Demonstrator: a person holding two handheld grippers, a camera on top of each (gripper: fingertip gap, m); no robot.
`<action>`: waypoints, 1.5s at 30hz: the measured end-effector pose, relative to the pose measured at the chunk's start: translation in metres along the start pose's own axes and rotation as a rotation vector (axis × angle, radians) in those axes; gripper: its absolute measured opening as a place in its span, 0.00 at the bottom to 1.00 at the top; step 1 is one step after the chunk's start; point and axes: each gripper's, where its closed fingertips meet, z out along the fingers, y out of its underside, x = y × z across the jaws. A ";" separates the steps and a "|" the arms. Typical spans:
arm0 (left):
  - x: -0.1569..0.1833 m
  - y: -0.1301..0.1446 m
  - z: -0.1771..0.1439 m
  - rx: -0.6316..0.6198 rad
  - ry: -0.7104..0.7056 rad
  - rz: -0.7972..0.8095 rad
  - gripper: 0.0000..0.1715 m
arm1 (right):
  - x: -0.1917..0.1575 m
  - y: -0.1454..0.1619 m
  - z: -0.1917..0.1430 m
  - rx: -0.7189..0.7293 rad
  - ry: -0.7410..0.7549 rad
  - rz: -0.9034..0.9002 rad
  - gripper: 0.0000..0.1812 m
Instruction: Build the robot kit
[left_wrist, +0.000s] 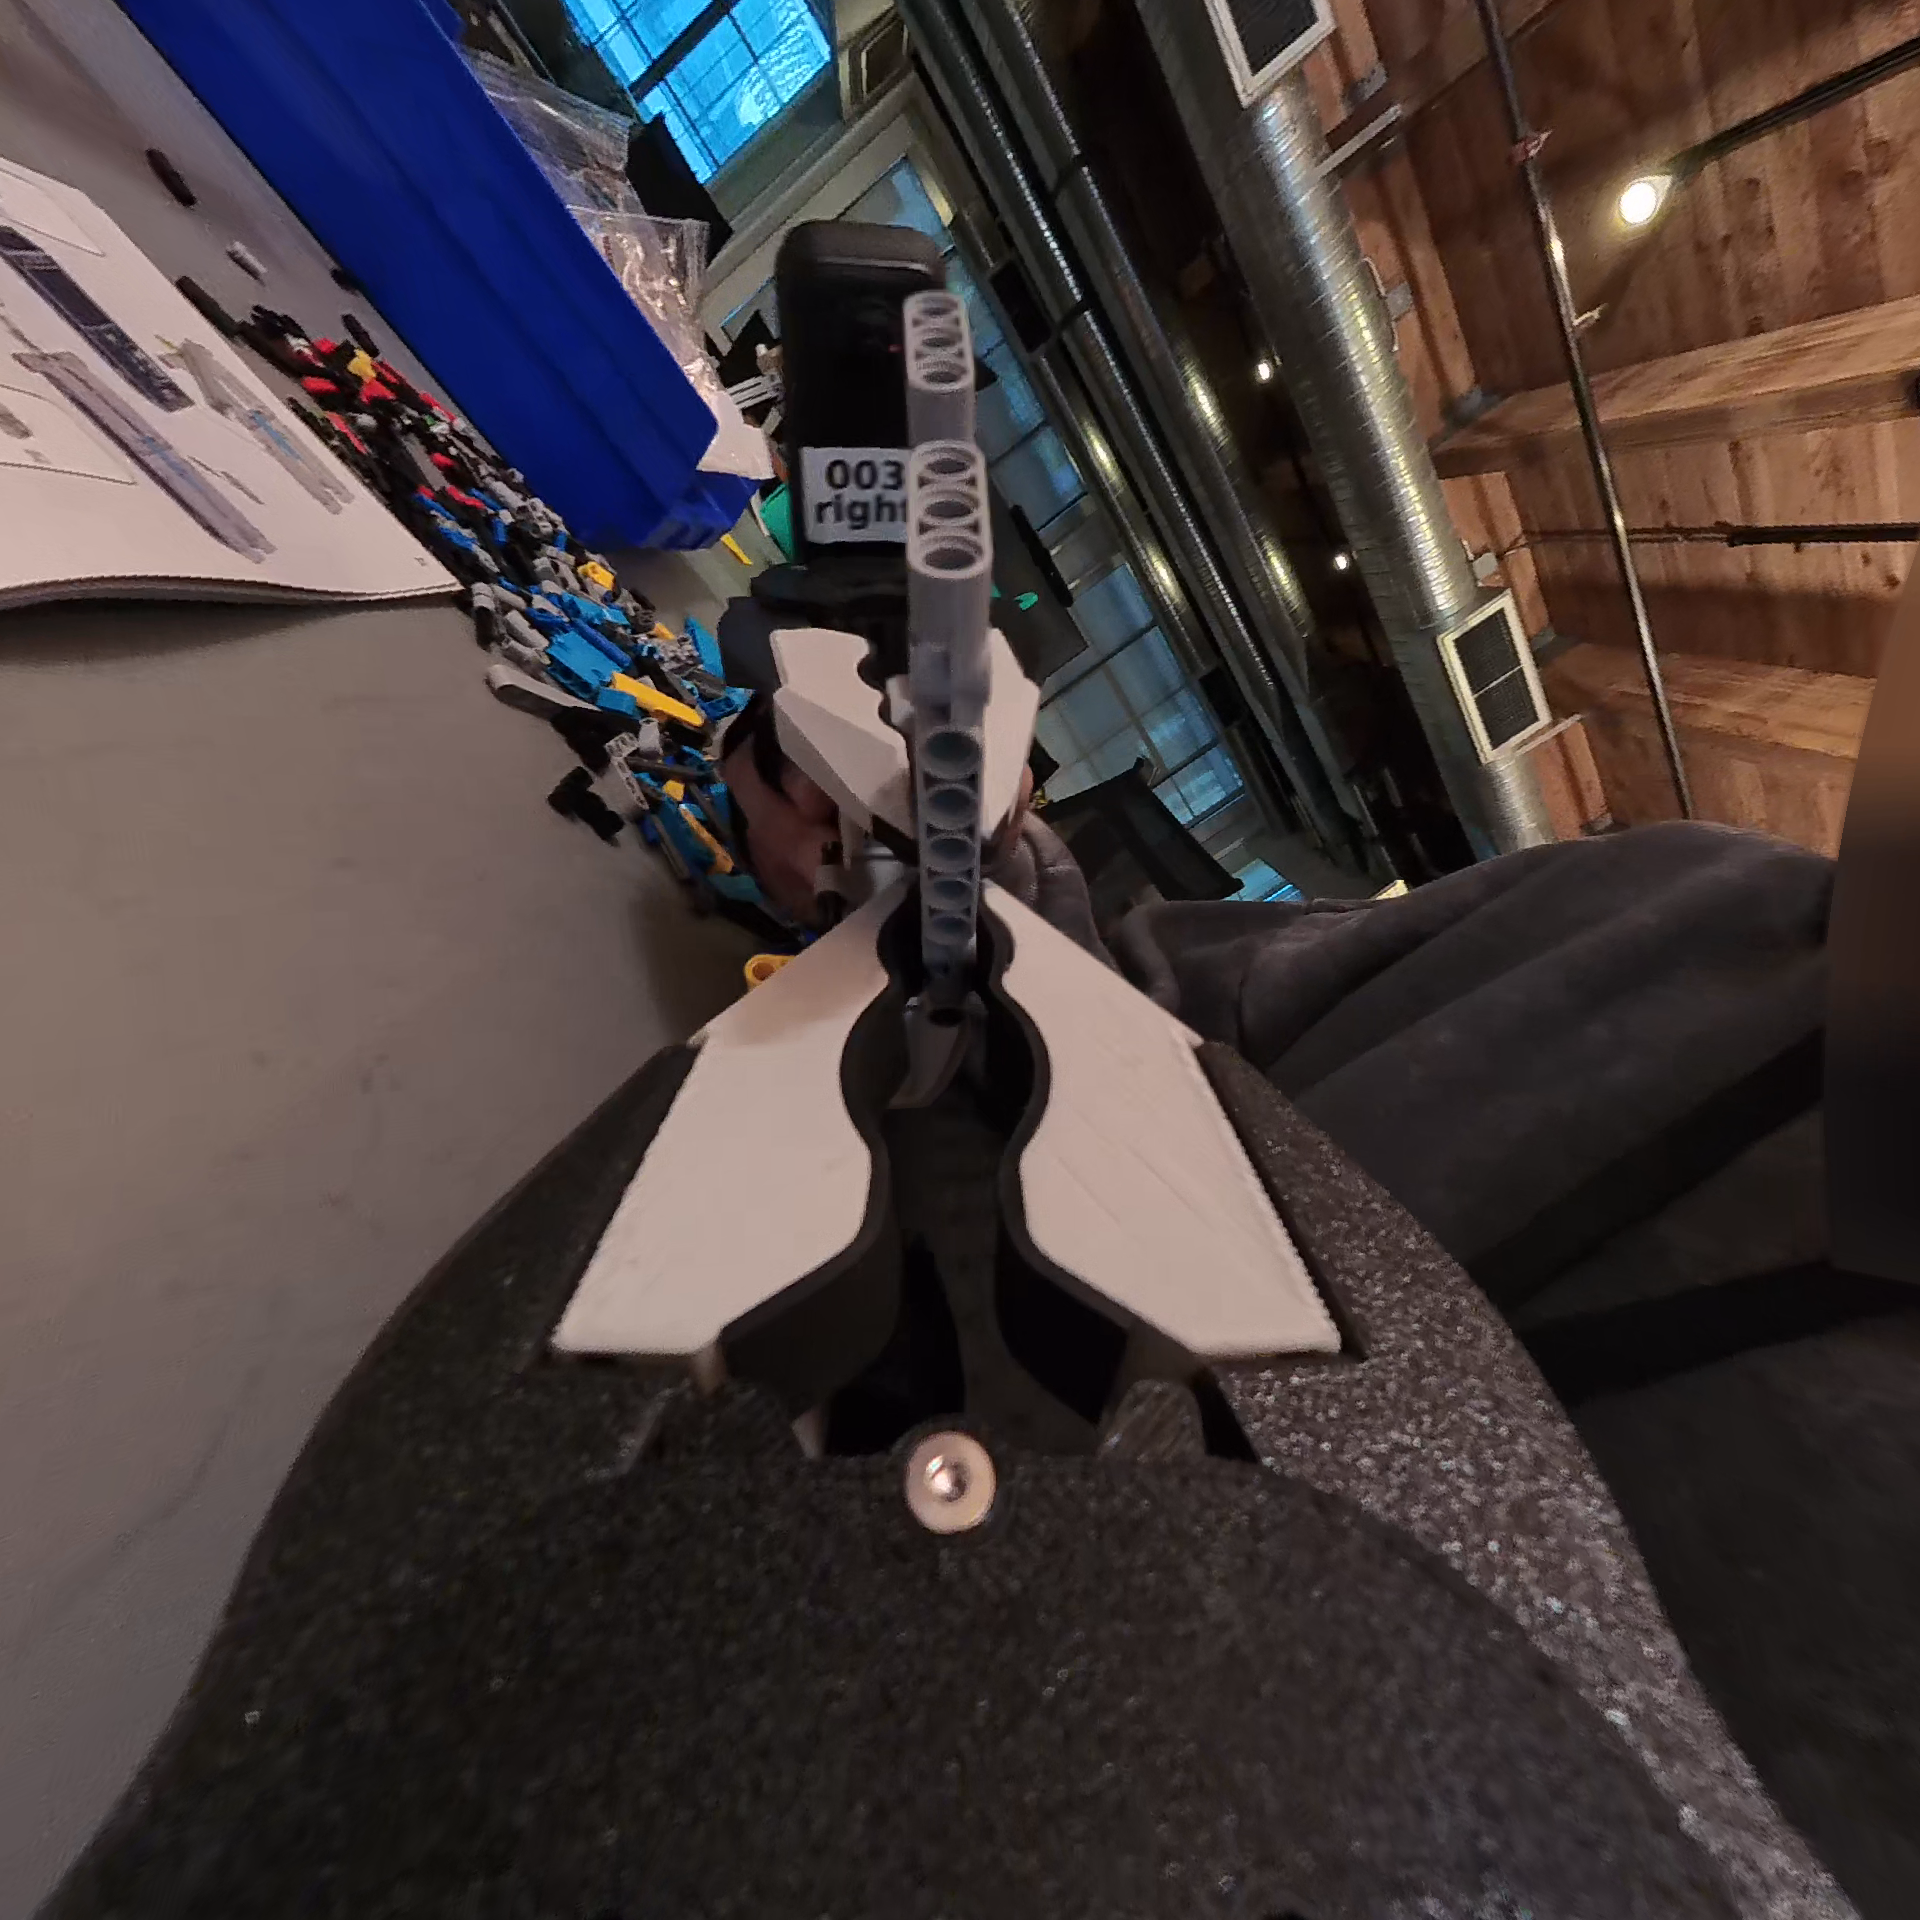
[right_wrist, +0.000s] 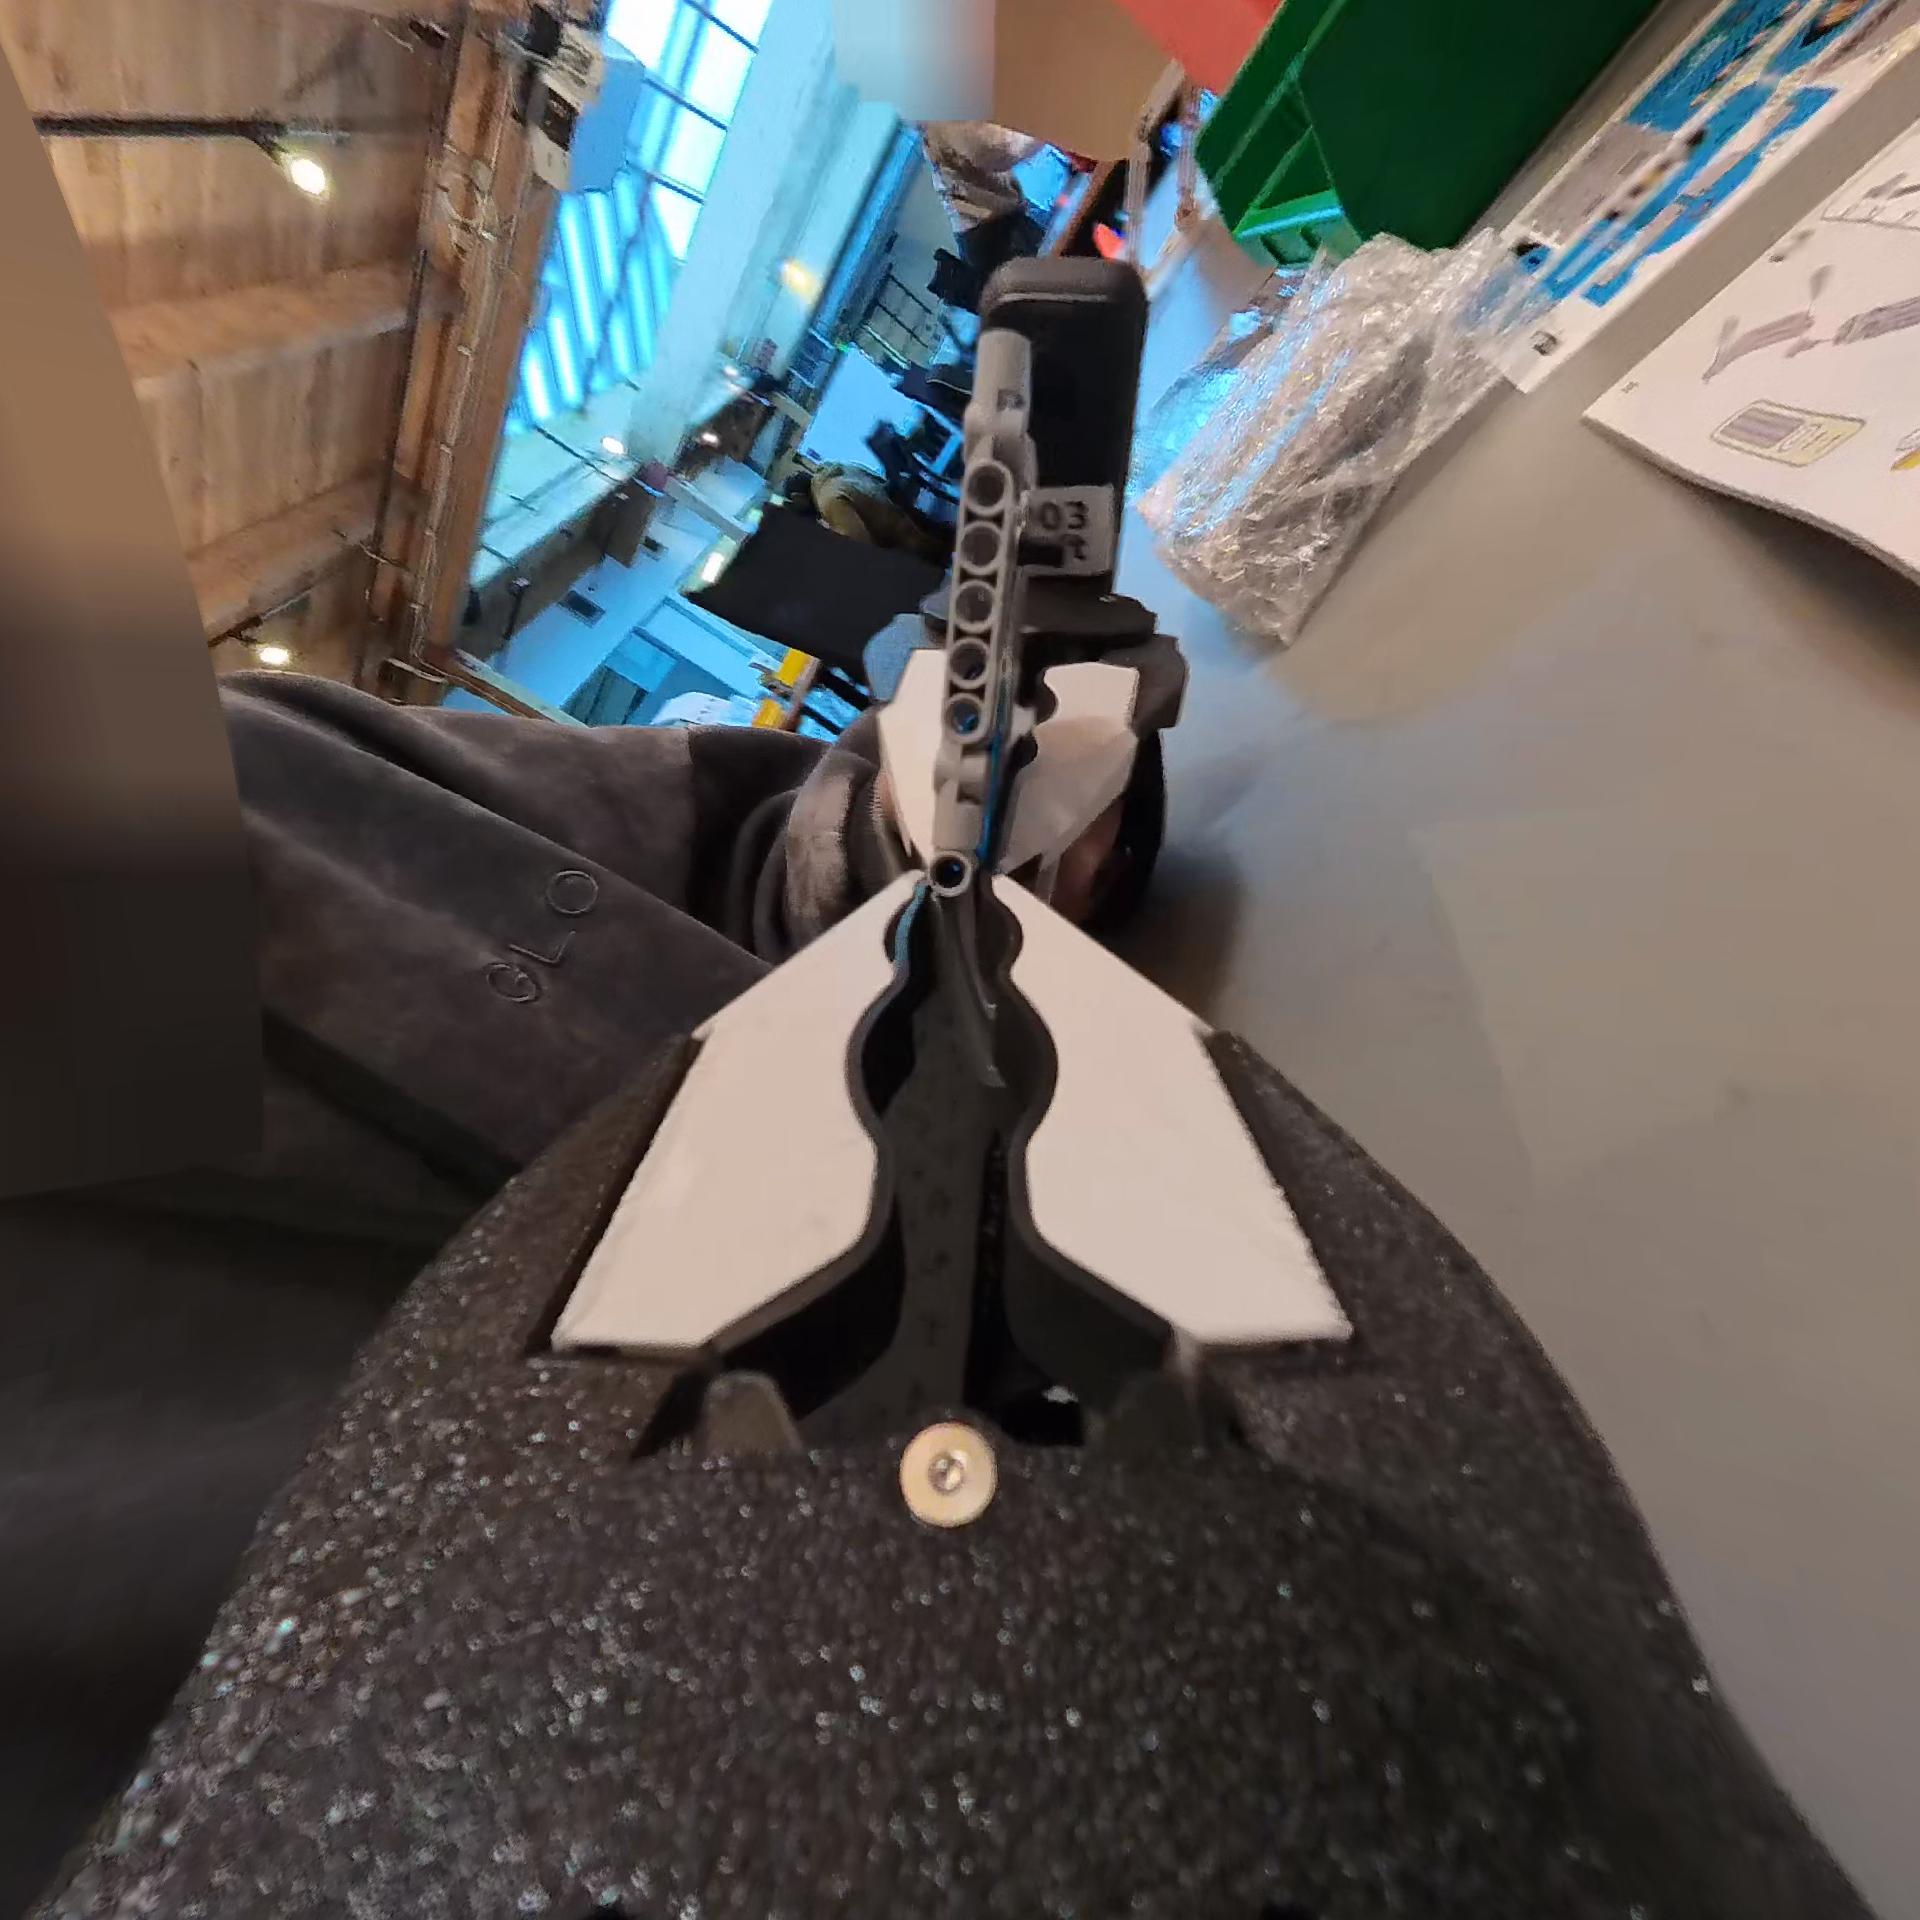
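A grey perforated beam assembly (left_wrist: 948, 790) is held in the air between my two grippers, which face each other tip to tip. My left gripper (left_wrist: 945, 909) is shut on its near end, white fingers (left_wrist: 790, 1122) pressed together around it. Two more grey beams (left_wrist: 943, 416) rise from it at the far end. In the left wrist view the right gripper (left_wrist: 914, 748) flanks the assembly from the far side. My right gripper (right_wrist: 951, 883) is shut on the same assembly (right_wrist: 982, 582), with the left gripper (right_wrist: 1003, 769) opposite it.
A pile of small loose bricks (left_wrist: 582, 623) lies on the grey table (left_wrist: 260, 935) beside an open instruction booklet (left_wrist: 156, 447) and a blue bin (left_wrist: 447, 239). Clear plastic bags (right_wrist: 1320, 436), a green bin (right_wrist: 1403, 114) and a dark sleeve (right_wrist: 468, 883) are nearby. My left and right fingertips are right by each other.
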 end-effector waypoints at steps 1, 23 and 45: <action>0.001 -0.001 0.000 0.003 0.002 0.007 0.02 | -0.003 -0.002 -0.001 0.013 -0.027 0.016 0.03; -0.001 -0.011 -0.002 0.073 -0.039 0.054 0.02 | 0.001 -0.008 0.003 0.073 -0.074 0.144 0.01; -0.004 -0.020 -0.018 0.164 0.210 -0.388 0.03 | 0.021 0.021 0.002 -0.222 0.427 -0.768 0.07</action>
